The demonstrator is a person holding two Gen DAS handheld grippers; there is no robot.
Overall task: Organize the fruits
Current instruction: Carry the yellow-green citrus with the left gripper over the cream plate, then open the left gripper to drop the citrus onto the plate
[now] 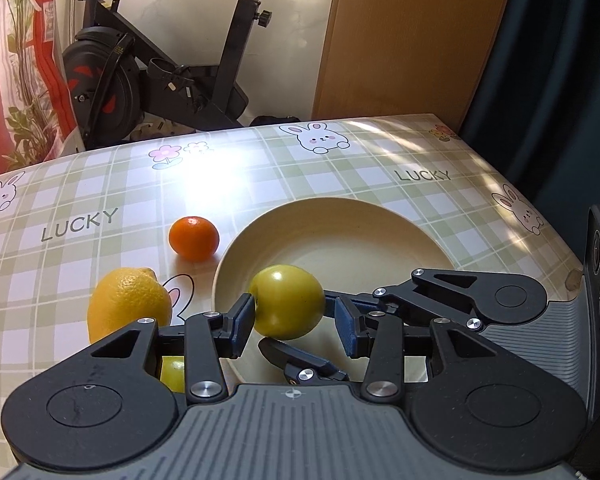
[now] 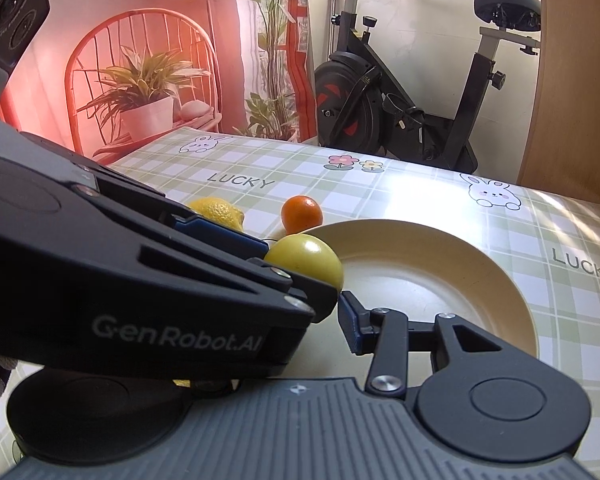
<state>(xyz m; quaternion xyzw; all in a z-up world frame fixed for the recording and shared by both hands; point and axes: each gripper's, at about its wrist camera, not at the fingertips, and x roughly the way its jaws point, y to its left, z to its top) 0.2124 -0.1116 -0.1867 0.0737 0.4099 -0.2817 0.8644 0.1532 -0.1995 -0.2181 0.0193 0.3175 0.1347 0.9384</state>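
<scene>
Tabletop (image 1: 340, 168) under glossy vinyl cloth: green-and-white check, printed rabbits, flowers and "LUCKY"; strong glare at far centre. Beyond far edge: black exercise bike (image 1: 172, 72), flat wooden panel (image 1: 400, 40) at right, printed plant backdrop (image 2: 148, 80) at left.

Cream plate (image 1: 340, 216): round, smooth, shallow; sits on right half of cloth. Left of plate: pebbled yellow lemon (image 1: 128, 304) near, small orange mandarin (image 1: 194, 238) farther.

Smooth yellow-green fruit (image 1: 288, 302): round, above near-left rim of plate, clamped between blue pads of left gripper (image 1: 296, 304). Right gripper (image 1: 300, 328) enters from right, fingers flanking same fruit; pad contact not determinable.
</scene>
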